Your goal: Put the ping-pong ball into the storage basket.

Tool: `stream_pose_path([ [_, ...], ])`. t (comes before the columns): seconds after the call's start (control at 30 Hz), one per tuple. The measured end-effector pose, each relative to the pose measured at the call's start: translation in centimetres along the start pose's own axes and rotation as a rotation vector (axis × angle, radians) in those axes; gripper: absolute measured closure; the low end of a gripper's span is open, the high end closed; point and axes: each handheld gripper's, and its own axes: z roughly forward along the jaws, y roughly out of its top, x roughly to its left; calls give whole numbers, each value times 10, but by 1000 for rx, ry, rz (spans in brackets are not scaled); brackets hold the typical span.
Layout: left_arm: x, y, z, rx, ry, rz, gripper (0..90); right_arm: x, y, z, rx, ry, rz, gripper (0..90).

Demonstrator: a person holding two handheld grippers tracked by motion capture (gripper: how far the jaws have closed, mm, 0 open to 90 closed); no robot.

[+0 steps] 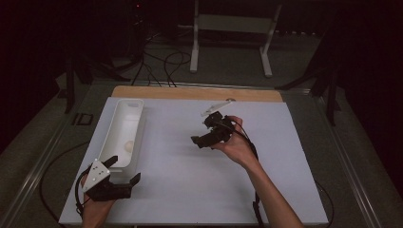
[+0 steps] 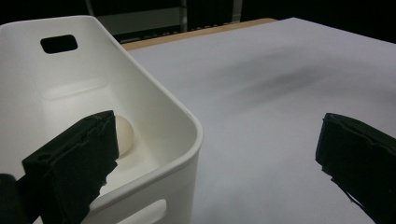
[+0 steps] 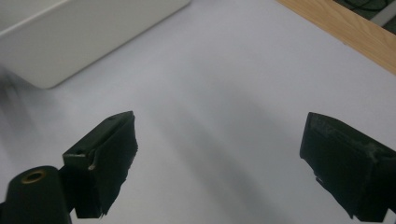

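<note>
The bin (image 1: 124,130), a long white tub w/ handle slots, sits on the white table (image 1: 199,190) near its left edge, long axis running away from the person. 1 pale ball (image 1: 128,146) lies inside the bin, on its floor toward the near end, right of the bin's mid-line. Left gripper (image 1: 124,172) is at the bin's near end, jaws spread wide apart & holding nothing: 1 jaw is up over the bin's near end, the other is outside the bin, off its near right corner, above bare table. In the left gripper view the ball (image 2: 125,135) shows just past the left jaw's tip, partly hidden behind it, inside the bin (image 2: 154,112); it's not between the jaws, since the bin's corner wall takes up the left part of the gap & the rest of the gap is bare table (image 2: 280,116). Can't tell if that jaw touches the ball. Right gripper (image 1: 202,137) is well right of the bin, about mid-table, held up in the person's right hand (image 1: 235,145) & pointed toward the bin. Its jaws are also wide apart w/ nothing in them; in the right gripper view (image 3: 219,154) just bare table lies between them, w/ the bin's outer wall (image 3: 79,42) farther off at upper left. Ball is well apart from this gripper.
</note>
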Motion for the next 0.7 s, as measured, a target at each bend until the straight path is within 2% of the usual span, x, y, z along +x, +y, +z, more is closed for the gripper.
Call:
stream_pose_path([
  [0.37,1,0,1,1,-2,-6,0,-19,-35,-20,-24,-36,54,104],
  [0.7,3,1,2,-2,-5,-15,0,-28,-65,-31,-51,-61,75,103],
])
